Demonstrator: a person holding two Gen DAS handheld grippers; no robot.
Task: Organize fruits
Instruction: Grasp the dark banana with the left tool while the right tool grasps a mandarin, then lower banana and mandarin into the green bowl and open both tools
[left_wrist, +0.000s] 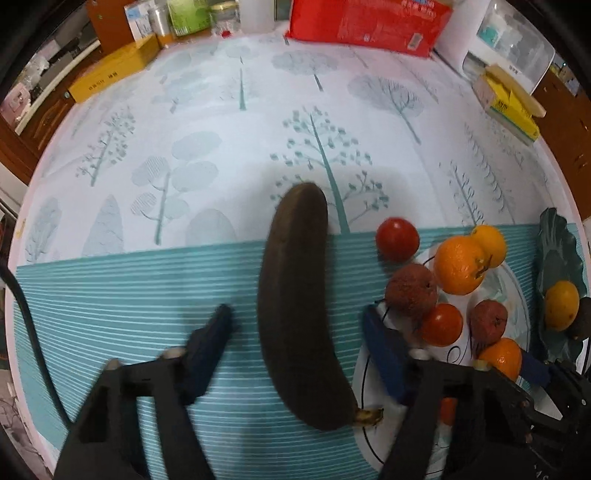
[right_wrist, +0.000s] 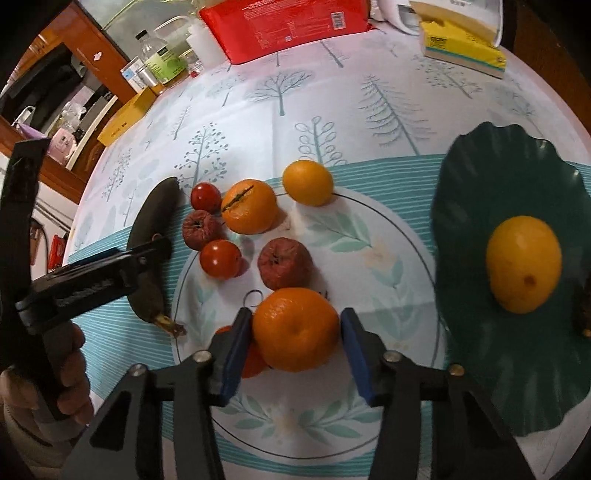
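Now the left gripper (left_wrist: 297, 332) has its blue pads spread wide, a blackened banana (left_wrist: 295, 310) lying between them on the striped tablecloth (left_wrist: 129, 288), touching neither. Rightward, the right gripper (right_wrist: 295, 339) sits around a mandarin (right_wrist: 295, 328), pads just beside its skin, not clearly clamped. Farther right, a lemon (right_wrist: 523, 264) rests in the dark green leaf dish (right_wrist: 480, 177).

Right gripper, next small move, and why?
Probably close the right gripper on the round orange tangerine: its blue fingers already flank the fruit with small gaps, and the dark green leaf-shaped dish lies just right for placing it.
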